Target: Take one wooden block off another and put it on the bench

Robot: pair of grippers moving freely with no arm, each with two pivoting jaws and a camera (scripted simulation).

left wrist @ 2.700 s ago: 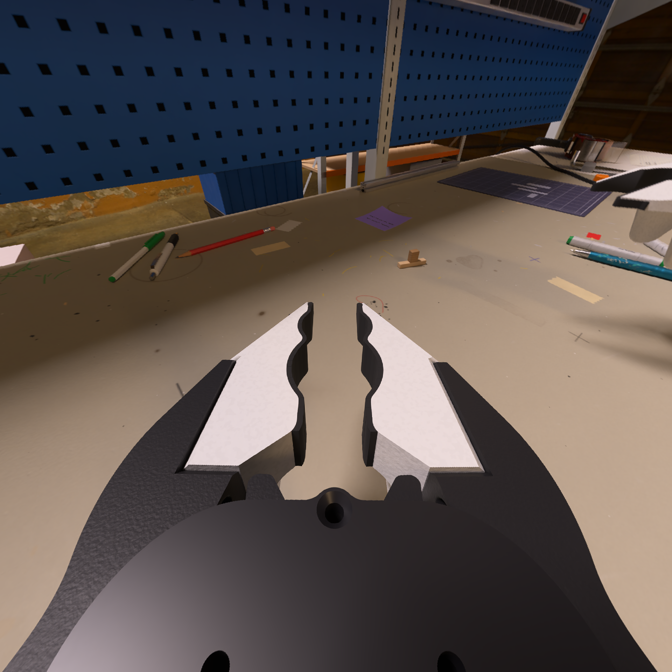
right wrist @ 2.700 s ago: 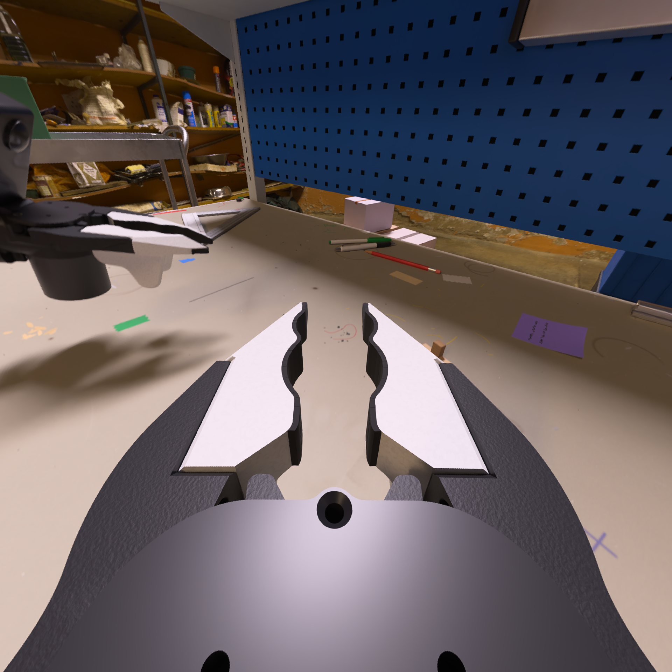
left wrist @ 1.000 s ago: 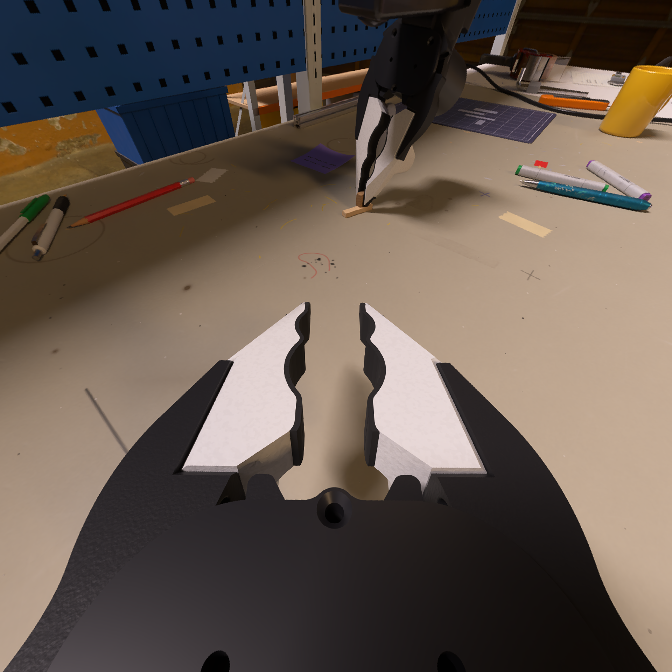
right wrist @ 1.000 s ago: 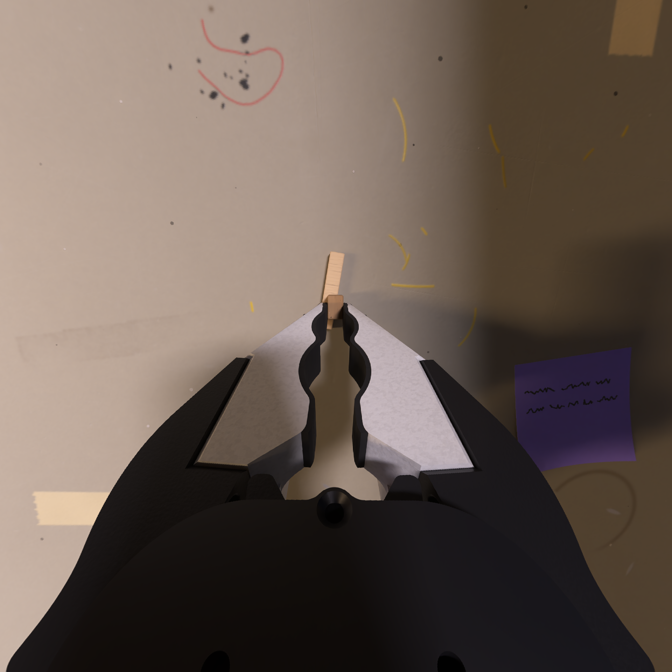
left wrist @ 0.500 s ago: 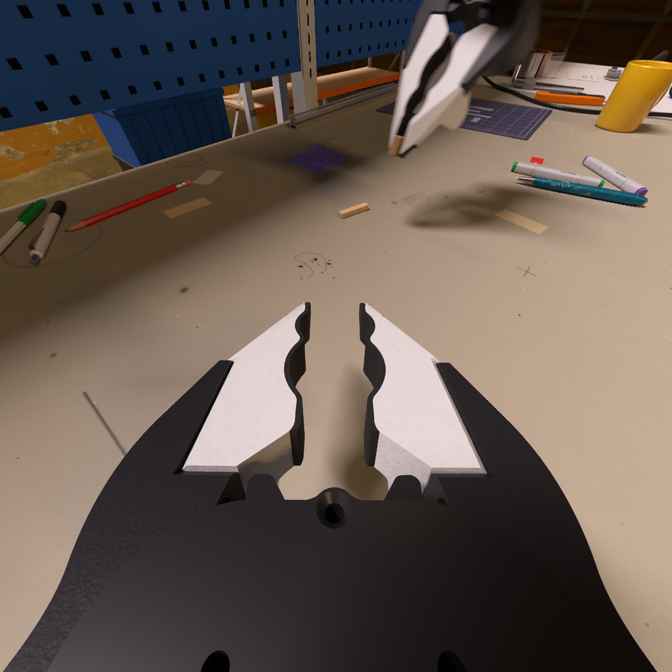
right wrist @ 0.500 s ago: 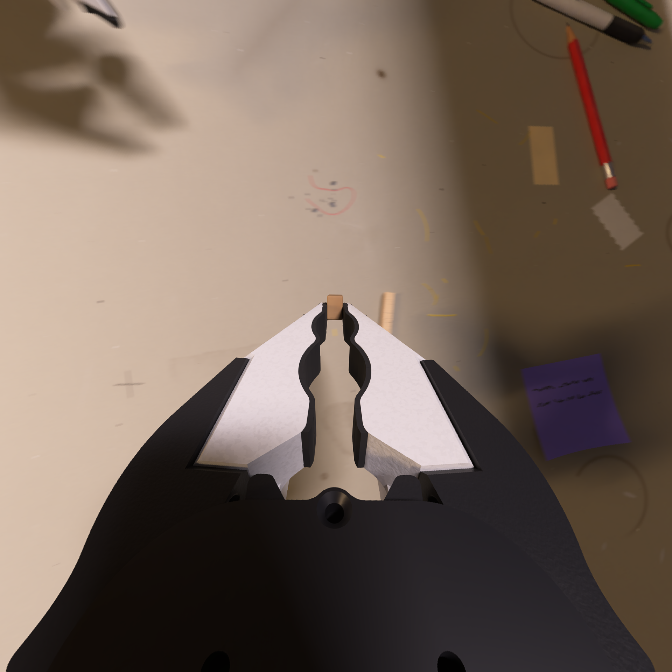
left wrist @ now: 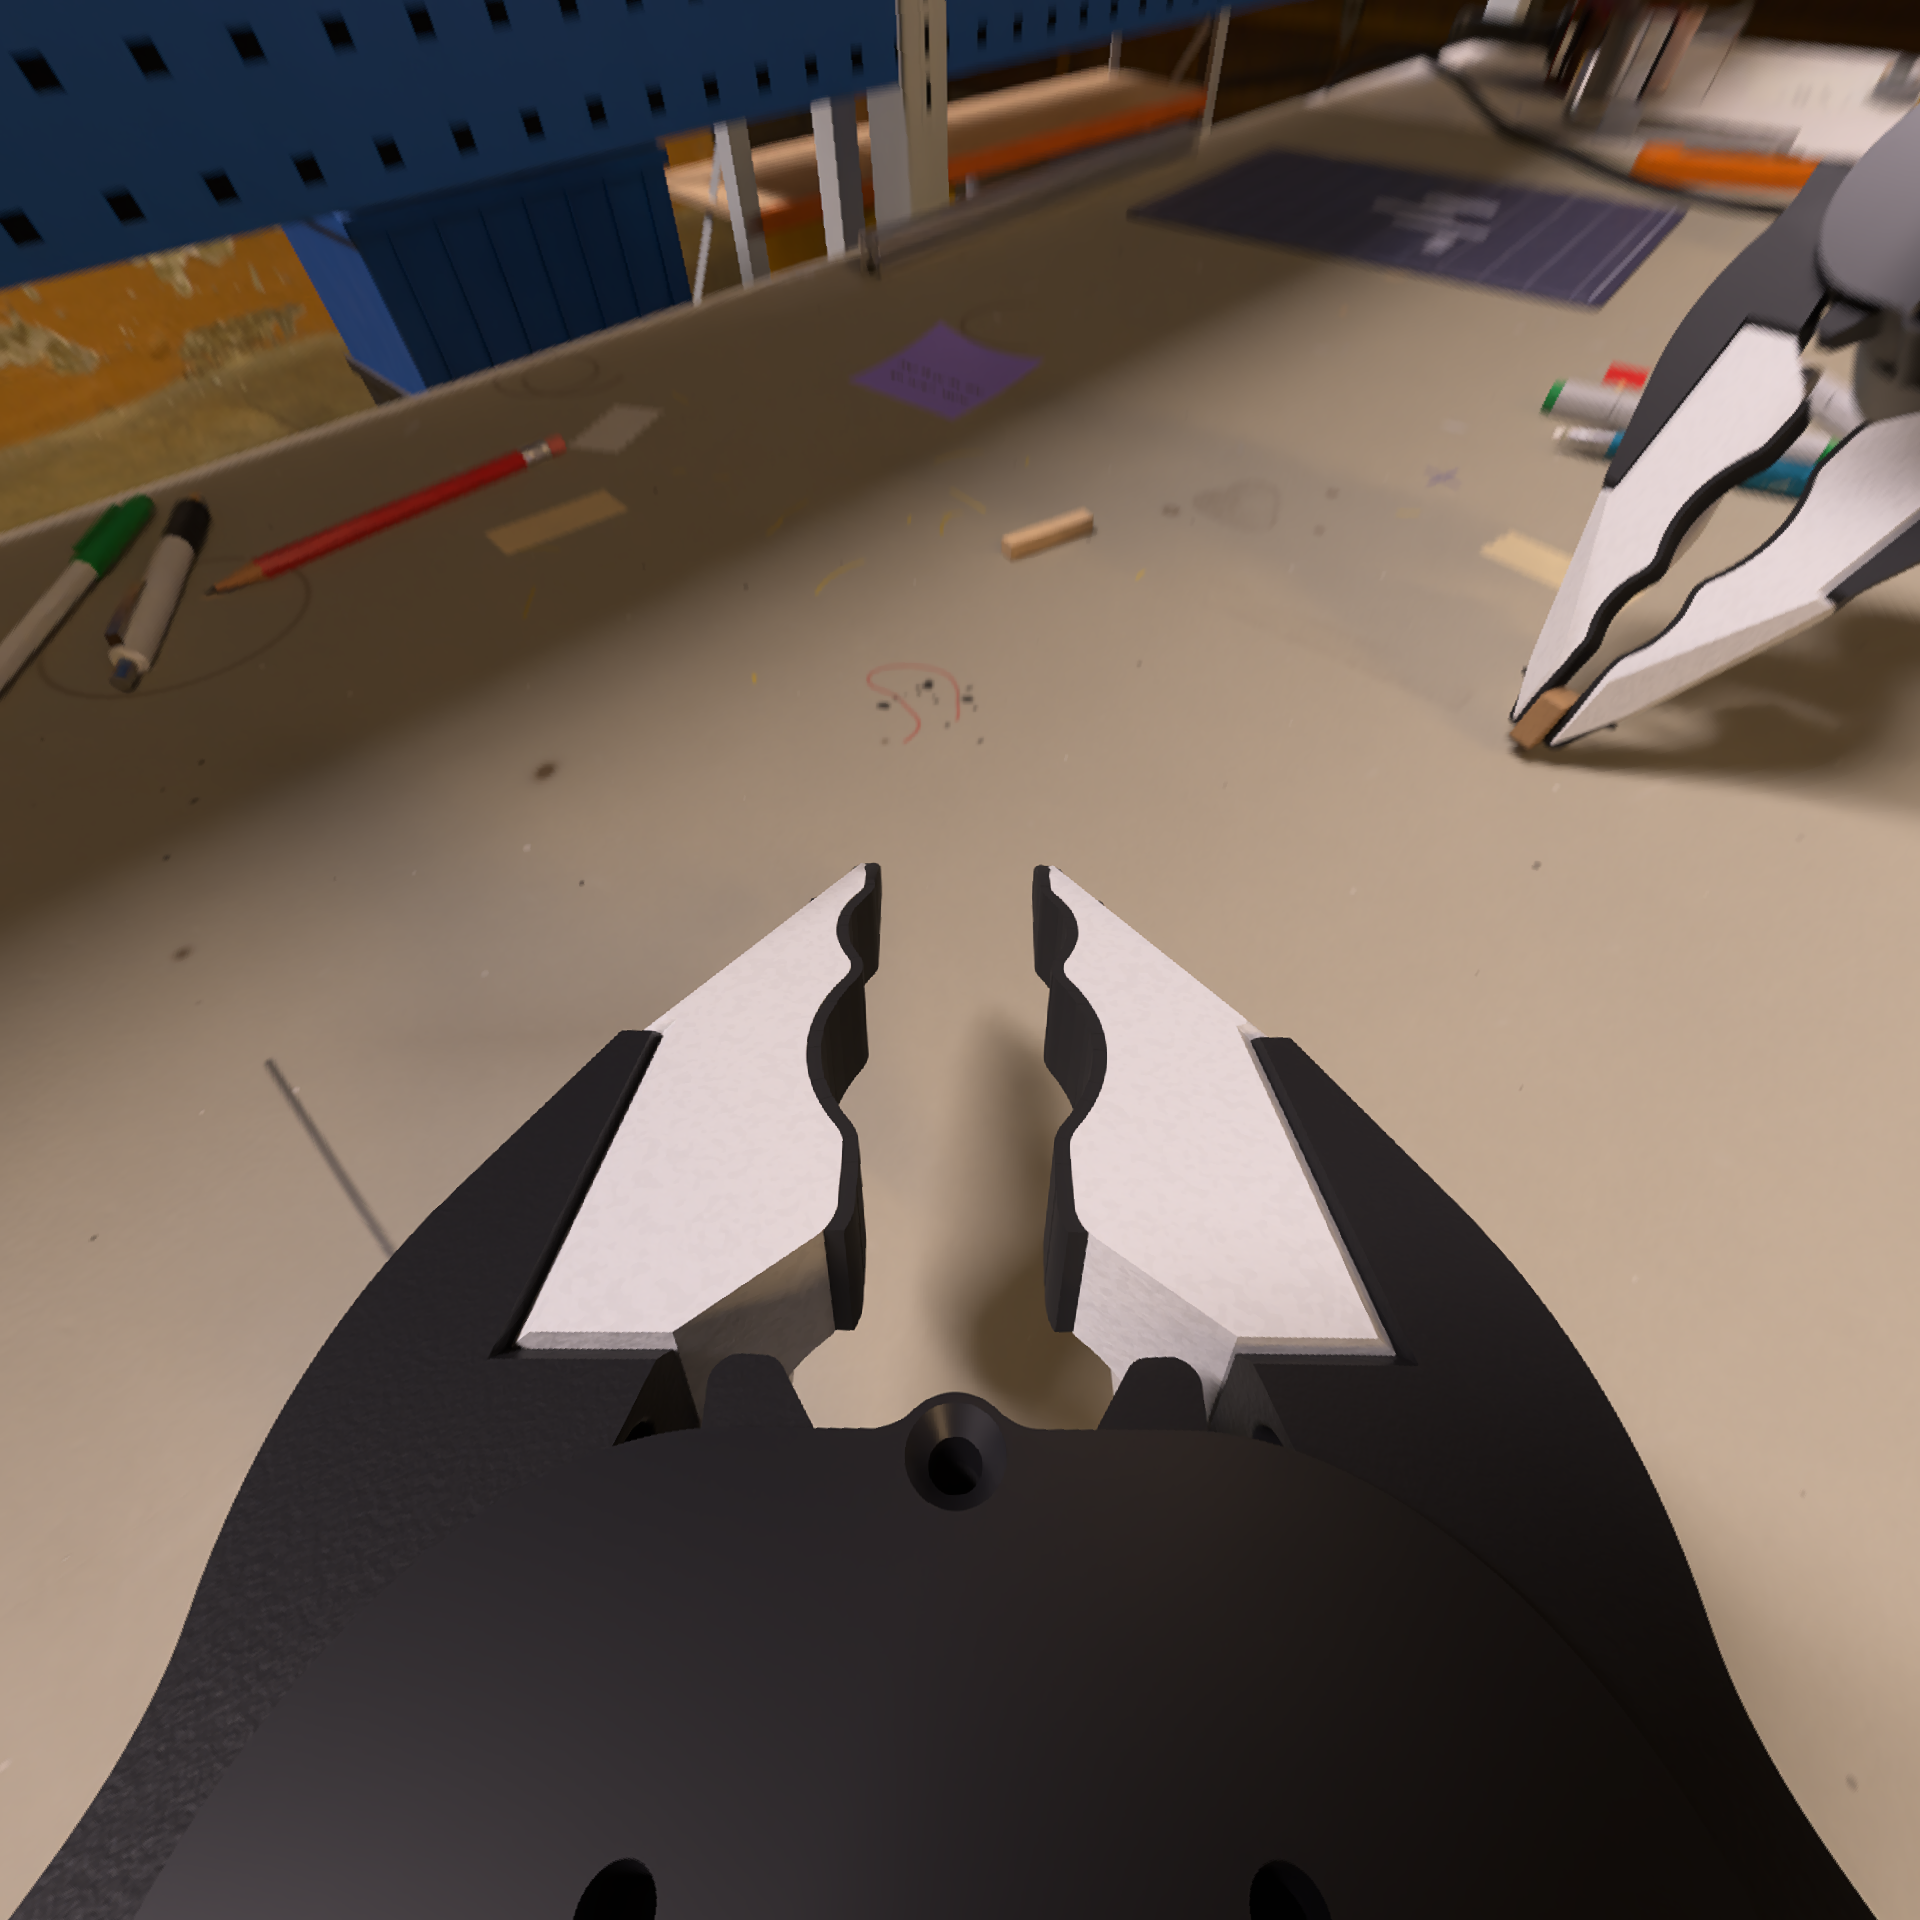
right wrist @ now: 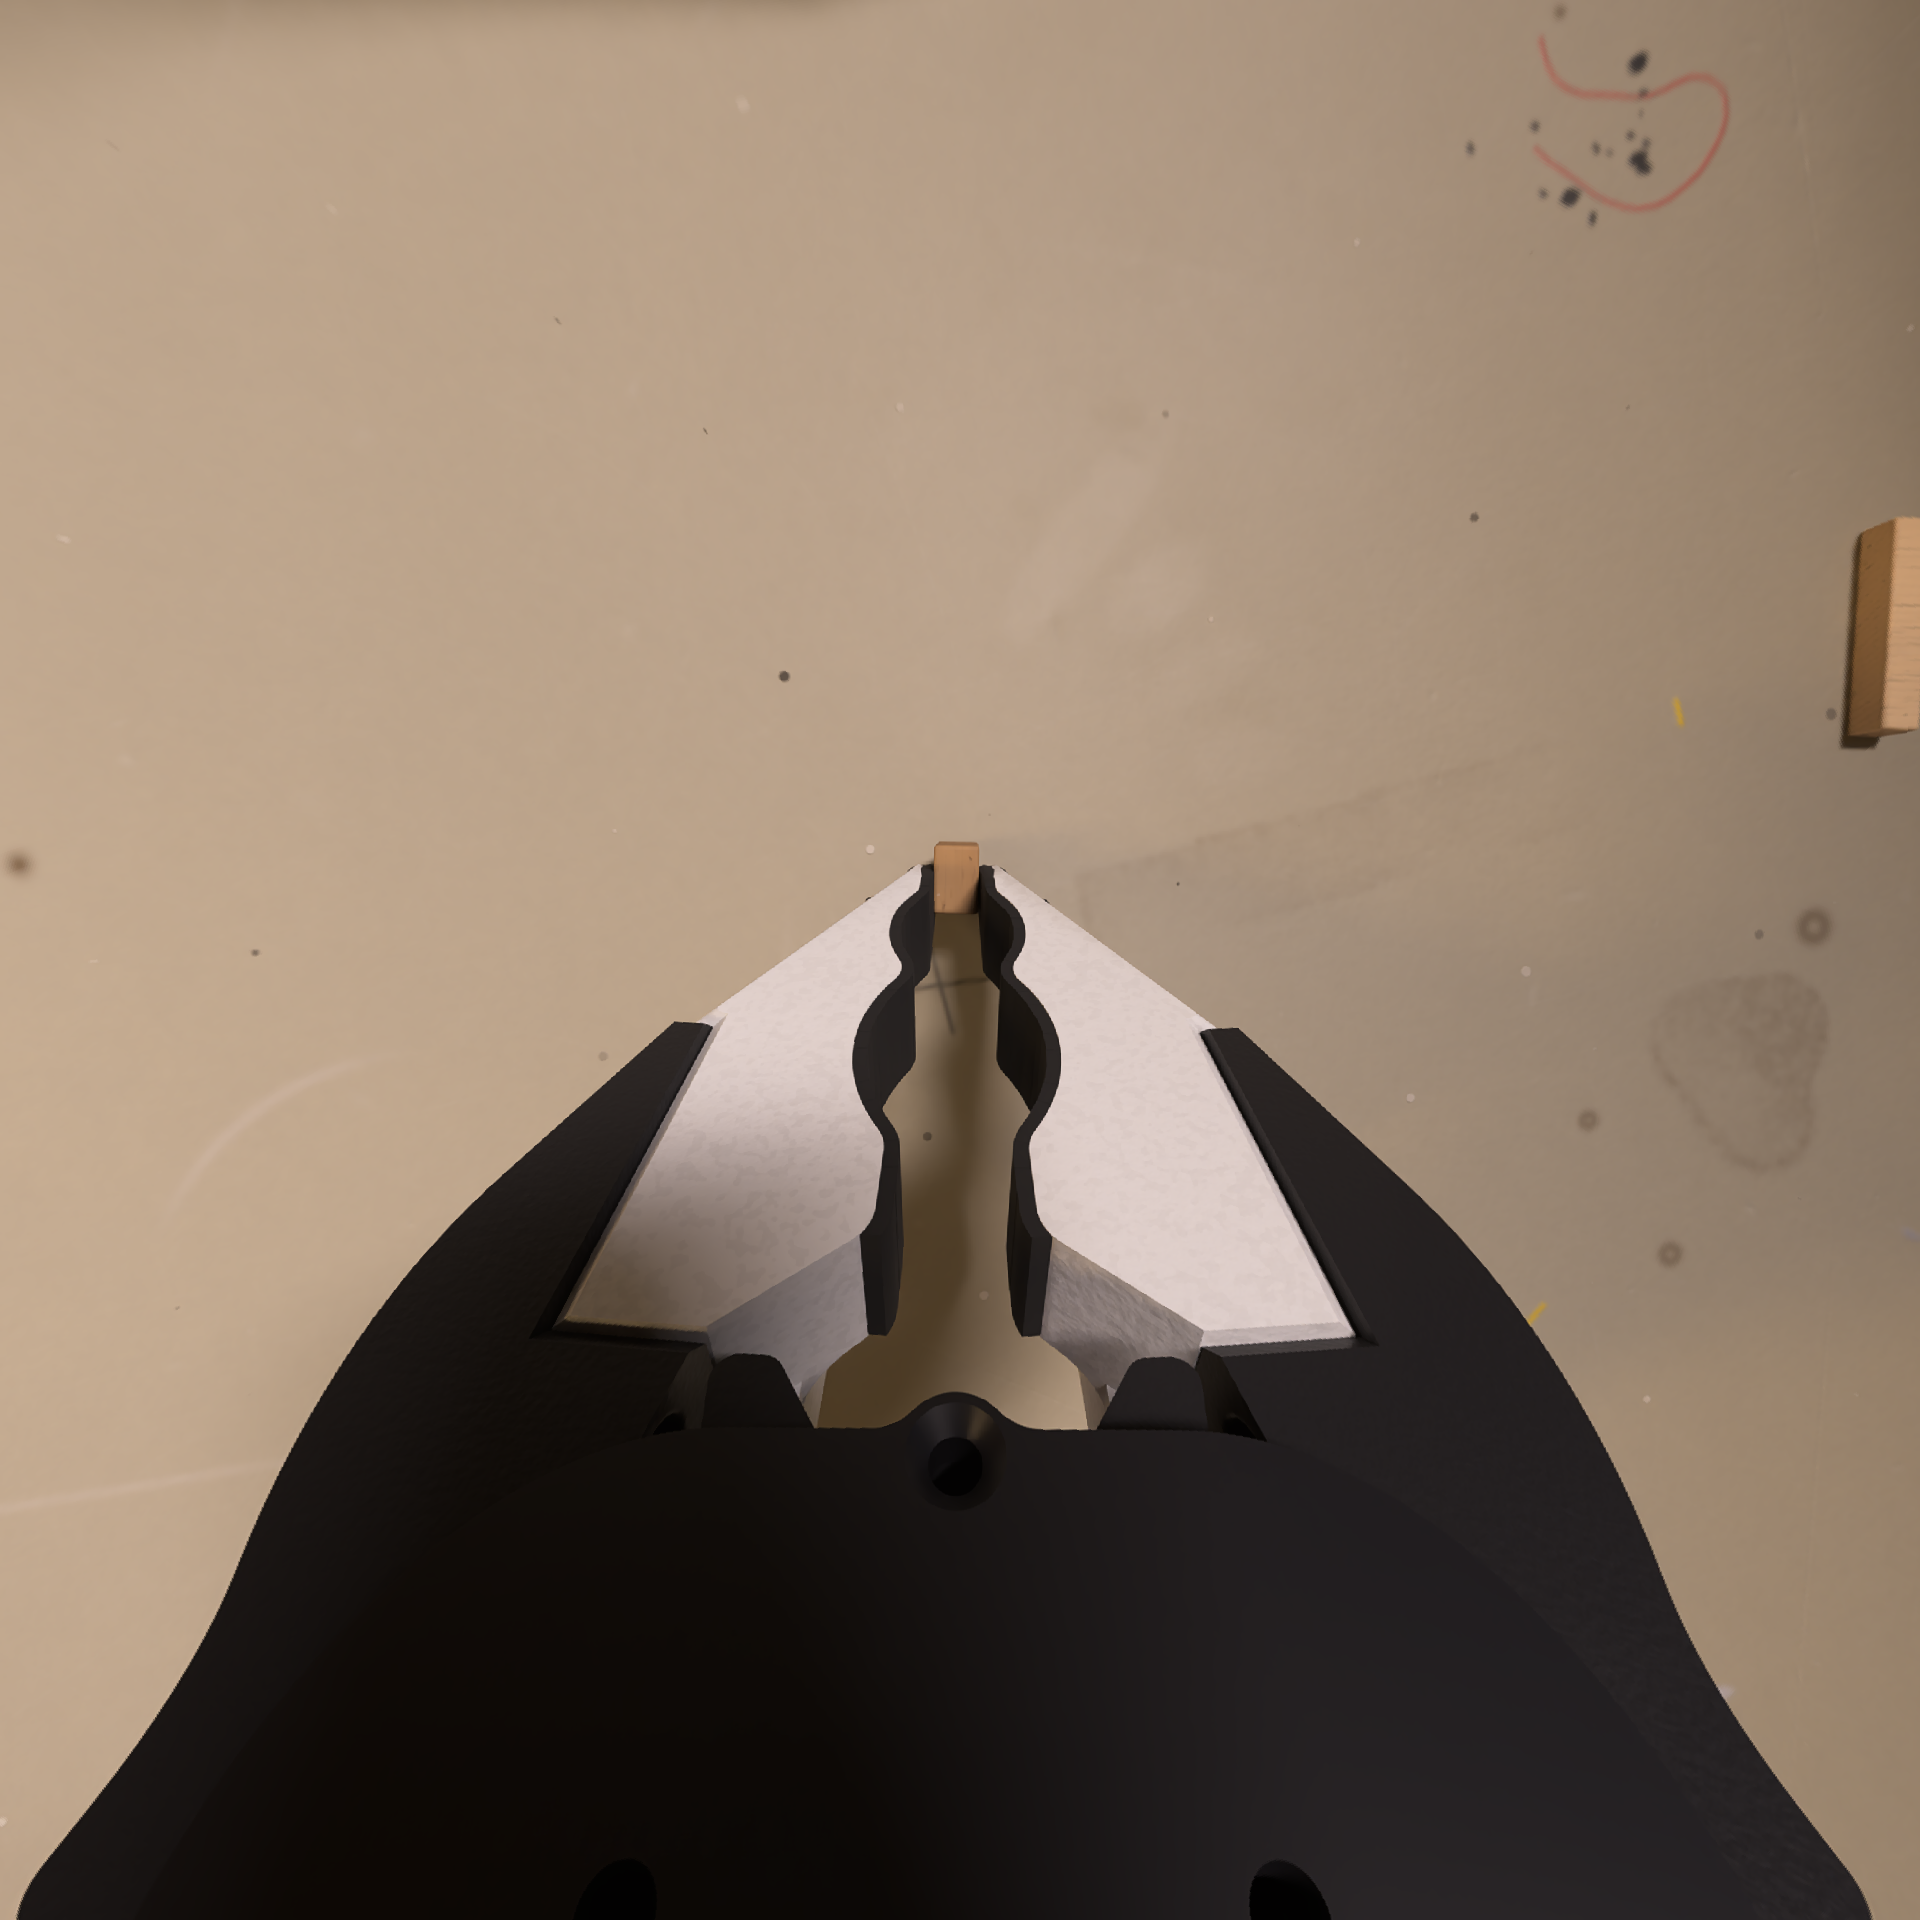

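Observation:
My right gripper (right wrist: 956, 878) is shut on a small wooden block (right wrist: 956, 876) at its fingertips. In the left wrist view the right gripper (left wrist: 1548, 727) points down at the right, and the small block (left wrist: 1536, 719) is at or just above the beige bench (left wrist: 1143, 831). The long flat wooden block (left wrist: 1047, 533) lies alone on the bench farther back; it also shows at the right edge of the right wrist view (right wrist: 1886, 646). My left gripper (left wrist: 956, 883) is open and empty, low over the bench, well short of both blocks.
A red pencil (left wrist: 384, 516) and two markers (left wrist: 114, 582) lie at the left. A purple note (left wrist: 945, 369) and a dark cutting mat (left wrist: 1403, 223) lie at the back. More markers (left wrist: 1590, 416) lie behind the right gripper. A blue pegboard (left wrist: 416, 94) rises behind the bench.
The right gripper closed on the small top block, lifted it off the long block, carried it right and toward me, and lowered it to the bench. The left gripper barely moved.

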